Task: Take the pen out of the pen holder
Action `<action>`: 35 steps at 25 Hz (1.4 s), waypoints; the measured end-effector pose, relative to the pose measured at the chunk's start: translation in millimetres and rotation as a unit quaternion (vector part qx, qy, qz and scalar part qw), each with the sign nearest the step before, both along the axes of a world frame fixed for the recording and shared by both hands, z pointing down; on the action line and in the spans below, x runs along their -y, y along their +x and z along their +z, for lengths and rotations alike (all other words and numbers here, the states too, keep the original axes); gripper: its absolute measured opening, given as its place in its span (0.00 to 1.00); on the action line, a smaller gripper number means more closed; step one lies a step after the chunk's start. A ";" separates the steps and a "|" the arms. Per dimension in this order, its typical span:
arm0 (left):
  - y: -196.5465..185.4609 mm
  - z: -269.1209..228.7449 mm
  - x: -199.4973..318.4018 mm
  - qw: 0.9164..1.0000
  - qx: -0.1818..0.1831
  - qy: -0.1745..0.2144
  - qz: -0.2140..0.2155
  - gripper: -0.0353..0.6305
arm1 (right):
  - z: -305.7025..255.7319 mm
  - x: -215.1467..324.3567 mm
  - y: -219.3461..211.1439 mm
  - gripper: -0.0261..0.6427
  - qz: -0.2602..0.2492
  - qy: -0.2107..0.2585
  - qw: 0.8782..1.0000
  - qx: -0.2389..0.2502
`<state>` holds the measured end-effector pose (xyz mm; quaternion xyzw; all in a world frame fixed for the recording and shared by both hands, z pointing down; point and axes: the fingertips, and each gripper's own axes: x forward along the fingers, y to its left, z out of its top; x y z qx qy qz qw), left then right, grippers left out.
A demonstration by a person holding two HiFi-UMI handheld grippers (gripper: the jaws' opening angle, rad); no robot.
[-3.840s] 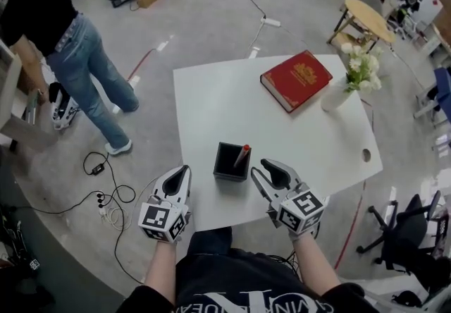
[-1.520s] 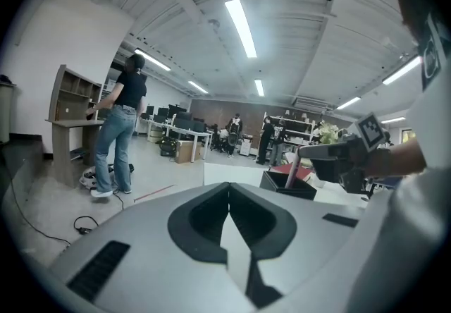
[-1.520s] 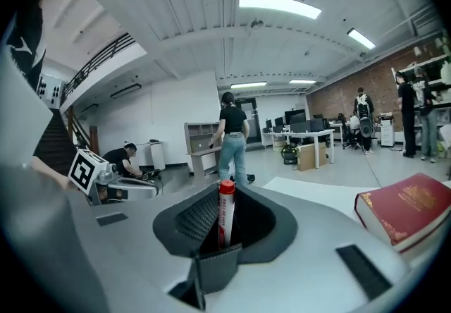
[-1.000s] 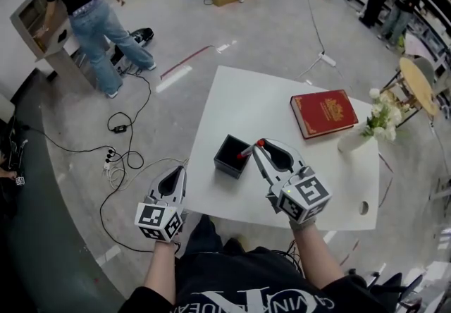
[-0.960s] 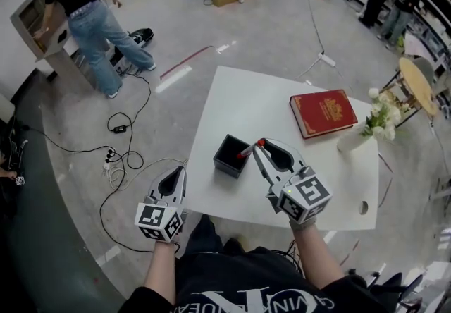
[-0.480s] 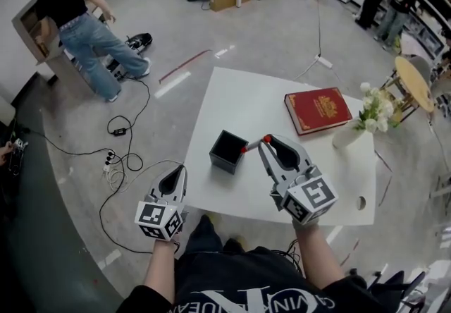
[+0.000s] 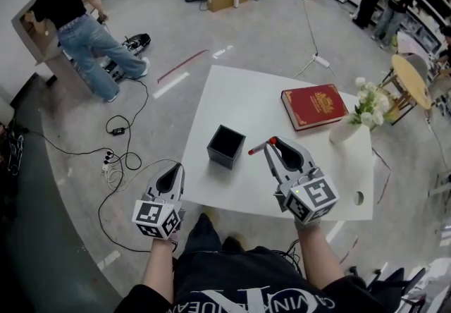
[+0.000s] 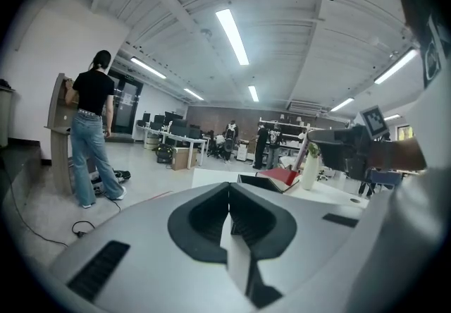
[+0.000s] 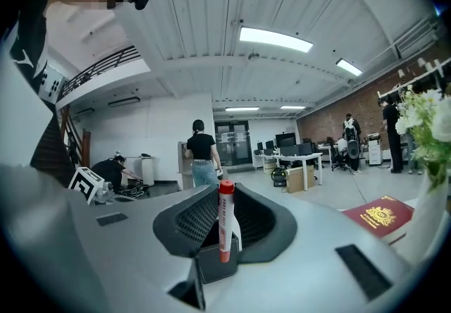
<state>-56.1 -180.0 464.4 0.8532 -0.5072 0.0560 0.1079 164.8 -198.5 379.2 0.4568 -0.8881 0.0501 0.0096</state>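
The black square pen holder stands empty on the white table. My right gripper hangs just right of it, shut on a pen with a red cap that pokes out to the left, clear of the holder. In the right gripper view the pen stands upright between the jaws of the right gripper. My left gripper is off the table's near left edge, shut and holding nothing. In the left gripper view the left gripper points toward the holder.
A red book and a white vase of flowers sit at the table's far right. A cable hole is near the right corner. A person in jeans stands far left; cables lie on the floor.
My right gripper has drawn the pen up and to the right, out of the holder, which now stands empty. The left gripper has barely shifted.
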 end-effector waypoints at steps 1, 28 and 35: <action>-0.8 0.3 -1.3 1.000 0.000 0.000 -0.001 0.06 | 2.1 -1.9 0.2 0.15 0.001 -0.004 1.000 -0.002; -14.2 -5.1 -34.2 1.000 -0.003 0.016 -0.026 0.06 | 41.5 -42.1 1.5 0.15 -0.001 -0.037 0.999 -0.027; -14.5 -8.5 -38.2 0.999 -0.002 0.019 -0.030 0.06 | 46.1 -49.2 0.0 0.15 -0.008 -0.042 0.999 -0.028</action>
